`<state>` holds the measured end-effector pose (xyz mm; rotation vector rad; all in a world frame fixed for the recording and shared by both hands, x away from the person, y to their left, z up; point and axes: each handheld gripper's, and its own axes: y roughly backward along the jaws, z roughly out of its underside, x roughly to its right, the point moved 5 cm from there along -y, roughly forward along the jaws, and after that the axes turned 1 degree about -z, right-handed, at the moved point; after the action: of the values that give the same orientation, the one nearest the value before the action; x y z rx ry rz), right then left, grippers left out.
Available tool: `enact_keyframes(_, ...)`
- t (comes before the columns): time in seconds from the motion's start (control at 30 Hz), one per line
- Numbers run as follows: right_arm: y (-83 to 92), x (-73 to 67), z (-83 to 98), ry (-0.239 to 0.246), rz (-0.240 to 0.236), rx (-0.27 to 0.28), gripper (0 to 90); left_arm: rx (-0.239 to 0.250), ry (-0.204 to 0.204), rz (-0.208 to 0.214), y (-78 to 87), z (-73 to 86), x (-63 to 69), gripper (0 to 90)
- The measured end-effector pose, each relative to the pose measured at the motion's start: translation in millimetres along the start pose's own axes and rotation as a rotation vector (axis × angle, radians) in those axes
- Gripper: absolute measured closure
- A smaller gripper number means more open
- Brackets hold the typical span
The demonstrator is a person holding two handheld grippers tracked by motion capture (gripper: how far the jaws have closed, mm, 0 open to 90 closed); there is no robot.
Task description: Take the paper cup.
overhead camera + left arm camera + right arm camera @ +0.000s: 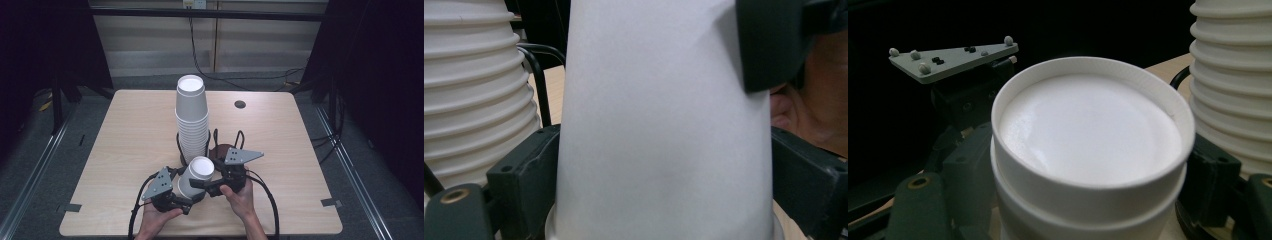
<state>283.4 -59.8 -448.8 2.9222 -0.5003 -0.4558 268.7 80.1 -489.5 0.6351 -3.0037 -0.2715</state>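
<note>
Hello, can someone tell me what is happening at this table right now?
A person works at a wooden table with a gripper in each hand. Between the two grippers is an upside-down white paper cup, close to a tall stack of cups that stands in a black wire holder. The right gripper has its jaws on both sides of the cup, near its upturned base. The left gripper has the cup wall between its jaws; whether they press on it I cannot tell.
</note>
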Motion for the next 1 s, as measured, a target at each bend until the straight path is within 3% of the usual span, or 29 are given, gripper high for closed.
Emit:
enact_keyframes(0.33, -0.7, 0.1, 0.6, 0.004, 0.002, -0.003, 18.6, -0.005, -0.018, -0.014, 1.8, -0.6, 0.1, 15.3)
enact_keyframes(0.5, -2.4, 1.1, 0.1, 0.0, 0.009, -0.003, 12.7, -0.023, -0.022, -0.003, 2.7, -0.2, 0.4, 15.6)
enact_keyframes(0.87, 11.2, -0.1, -4.4, 0.012, 0.008, 0.005, 12.6, -0.067, -0.018, -0.014, 13.6, -1.0, -7.1, 16.0)
enact_keyframes(1.0, 16.0, 1.3, -6.2, 0.024, 0.014, -0.005, 12.6, -0.087, -0.037, -0.026, 18.7, -5.9, -11.3, 16.0)
